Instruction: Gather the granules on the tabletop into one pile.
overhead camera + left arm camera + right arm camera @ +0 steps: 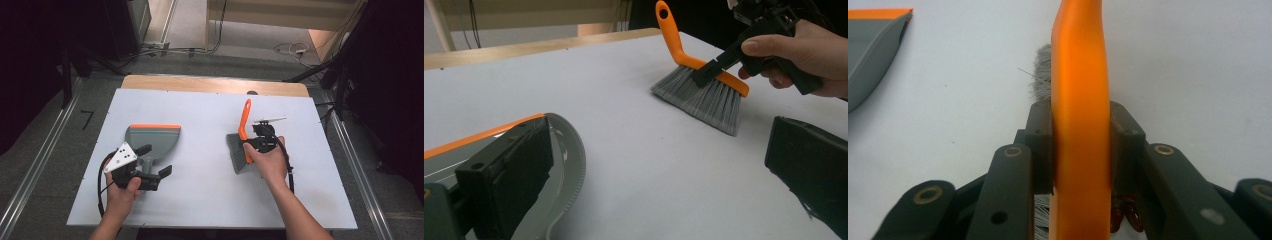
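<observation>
Right of centre on the smooth white surface (200,200), your right claw (248,145) clamps the brush's (239,150) glossy orange plastic spine, grey bristles fanned leftward. At lower left, your left claw (155,161) gapes open over the grey, orange-lipped dustpan (152,137).

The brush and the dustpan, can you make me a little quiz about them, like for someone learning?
1. True or false: the right gripper is shut on the orange back of the brush.
2. Which way do the brush's grey bristles point in the high view: A) toward the dustpan, B) away from the dustpan, C) straight up at the camera?
3. Fill in: the left gripper's jaws stand ____ around the dustpan's handle end.

Key
1. True: a jaw presses each side of the orange back.
2. A.
3. Open: in the left gripper view the two pads are wide apart, pressing on nothing.
</observation>
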Demonstrator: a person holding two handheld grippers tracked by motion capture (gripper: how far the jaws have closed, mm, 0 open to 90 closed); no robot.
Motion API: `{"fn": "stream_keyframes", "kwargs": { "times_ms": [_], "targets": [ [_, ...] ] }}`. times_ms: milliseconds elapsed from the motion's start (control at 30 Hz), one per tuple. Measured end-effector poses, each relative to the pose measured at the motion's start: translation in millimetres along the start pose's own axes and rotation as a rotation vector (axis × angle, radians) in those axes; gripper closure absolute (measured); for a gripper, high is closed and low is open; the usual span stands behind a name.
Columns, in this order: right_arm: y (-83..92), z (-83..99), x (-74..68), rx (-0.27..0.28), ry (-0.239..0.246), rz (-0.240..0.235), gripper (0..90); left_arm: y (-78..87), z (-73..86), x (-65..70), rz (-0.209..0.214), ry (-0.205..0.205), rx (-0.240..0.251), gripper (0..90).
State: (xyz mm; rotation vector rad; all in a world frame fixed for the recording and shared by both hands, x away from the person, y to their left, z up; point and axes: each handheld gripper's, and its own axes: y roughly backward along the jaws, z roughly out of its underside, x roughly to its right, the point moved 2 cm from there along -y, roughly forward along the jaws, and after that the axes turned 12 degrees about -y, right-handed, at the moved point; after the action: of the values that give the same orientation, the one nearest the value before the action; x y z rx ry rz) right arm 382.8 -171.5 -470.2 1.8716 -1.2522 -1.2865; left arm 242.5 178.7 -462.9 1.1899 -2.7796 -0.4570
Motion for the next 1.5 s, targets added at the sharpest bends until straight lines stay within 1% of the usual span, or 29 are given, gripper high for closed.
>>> {"fn": "stream_keyframes", "kwargs": {
  "times_ms": [67, 100, 133, 167, 200, 233, 267, 300, 367, 433, 500, 567, 633, 700, 733, 767, 833, 867, 900, 933, 1000, 1033, 1133, 1300, 1433, 1500],
  "targets": [
    [5.4, -1.2, -1.3, 0.002, 0.028, -0.014, 67.9, 0.3, 0.0, -0.4, 0.0, 0.002, 0.0, 0.0],
    [8.7, -1.8, -1.9, 0.014, 0.045, -0.034, 68.0, 0.2, 0.2, -0.8, -0.002, 0.003, 0.001, 0.0],
    [12.6, -2.3, -3.0, 0.01, 0.061, -0.076, 68.0, 0.1, 0.5, -1.3, -0.002, 0.005, 0.003, 0.0],
    [16.5, -3.0, -3.6, -0.001, 0.083, -0.101, 68.0, 0.1, 0.6, -1.8, -0.003, 0.007, 0.002, 0.0],
    [21.0, -3.4, -5.2, -0.01, 0.11, -0.108, 68.0, 0.0, 0.6, -1.9, -0.002, 0.009, 0.002, 0.0],
    [25.2, -3.5, -7.1, -0.011, 0.158, -0.124, 68.0, -0.3, 0.5, -1.9, -0.001, 0.009, 0.002, 0.0],
    [29.8, -3.7, -8.6, -0.013, 0.204, -0.127, 68.0, -0.6, 0.3, -1.7, -0.001, 0.008, 0.003, 0.0],
    [34.6, -4.2, -9.6, -0.014, 0.253, -0.118, 68.0, -0.9, 0.1, -1.2, 0.001, 0.009, 0.005, 0.0],
    [43.2, -4.8, -10.2, -0.016, 0.373, -0.13, 68.0, -1.5, 0.1, -0.6, 0.002, 0.008, 0.003, 0.0],
    [50.7, -3.1, -10.4, -0.036, 0.481, -0.134, 68.0, -1.8, 0.2, -0.5, 0.002, 0.008, 0.002, 0.0],
    [55.1, 1.4, -9.7, -0.056, 0.59, -0.122, 68.0, -1.6, 0.1, -0.6, 0.001, 0.008, 0.002, 0.0],
    [55.5, 7.7, -7.1, -0.075, 0.704, -0.112, 68.0, -1.7, 0.0, -0.5, 0.001, 0.011, 0.004, 0.0],
    [52.2, 14.6, -3.5, -0.101, 0.801, -0.105, 68.0, -2.1, -0.1, 0.2, 0.001, 0.008, 0.0, 0.0],
    [48.0, 20.7, -0.6, -0.138, 0.862, -0.114, 68.1, -2.6, -0.2, 0.5, 0.002, 0.009, 0.0, 0.0],
    [45.3, 22.8, 0.3, -0.152, 0.879, -0.117, 68.1, -2.8, -0.3, 0.7, 0.002, 0.007, -0.001, 0.0],
    [41.9, 24.1, 1.0, -0.154, 0.896, -0.109, 68.1, -3.1, -0.4, 0.9, 0.001, 0.005, -0.001, 0.0],
    [34.0, 25.1, 2.2, -0.18, 0.917, -0.109, 68.1, -3.7, -0.3, 1.1, 0.002, 0.006, -0.002, 0.0],
    [29.8, 24.6, 2.9, -0.178, 0.931, -0.097, 68.1, -4.0, -0.2, 1.1, 0.002, 0.006, -0.003, 0.0],
    [27.8, 22.5, 3.1, -0.165, 0.93, -0.094, 68.1, -4.1, -0.1, 1.1, 0.003, 0.005, -0.003, 0.0],
    [26.2, 19.5, 3.8, -0.165, 0.92, -0.105, 68.1, -4.1, 0.0, 1.0, 0.003, 0.004, -0.004, 0.0],
    [23.1, 14.5, 5.4, -0.16, 0.91, -0.103, 67.9, -4.1, 0.4, 0.8, 0.003, 0.003, -0.005, 0.0],
    [21.6, 12.1, 6.1, -0.153, 0.915, -0.114, 67.9, -4.0, 0.6, 0.5, 0.003, 0.003, -0.007, 0.0],
    [18.7, 6.3, 7.1, -0.146, 0.915, -0.118, 67.9, -3.7, 0.8, 0.0, 0.002, 0.007, -0.004, 0.0],
    [15.6, -2.7, 4.8, -0.129, 0.91, -0.089, 68.0, -3.5, 0.9, -0.1, 0.003, 0.006, -0.005, 0.0],
    [14.4, -6.3, 1.2, -0.132, 0.914, -0.082, 68.1, -3.2, 0.7, 0.1, 0.001, 0.007, -0.004, 0.0],
    [17.6, -6.7, -1.5, -0.127, 0.912, -0.086, 68.1, -2.8, 0.5, -0.2, 0.001, 0.009, -0.004, 0.0]
  ]
}}
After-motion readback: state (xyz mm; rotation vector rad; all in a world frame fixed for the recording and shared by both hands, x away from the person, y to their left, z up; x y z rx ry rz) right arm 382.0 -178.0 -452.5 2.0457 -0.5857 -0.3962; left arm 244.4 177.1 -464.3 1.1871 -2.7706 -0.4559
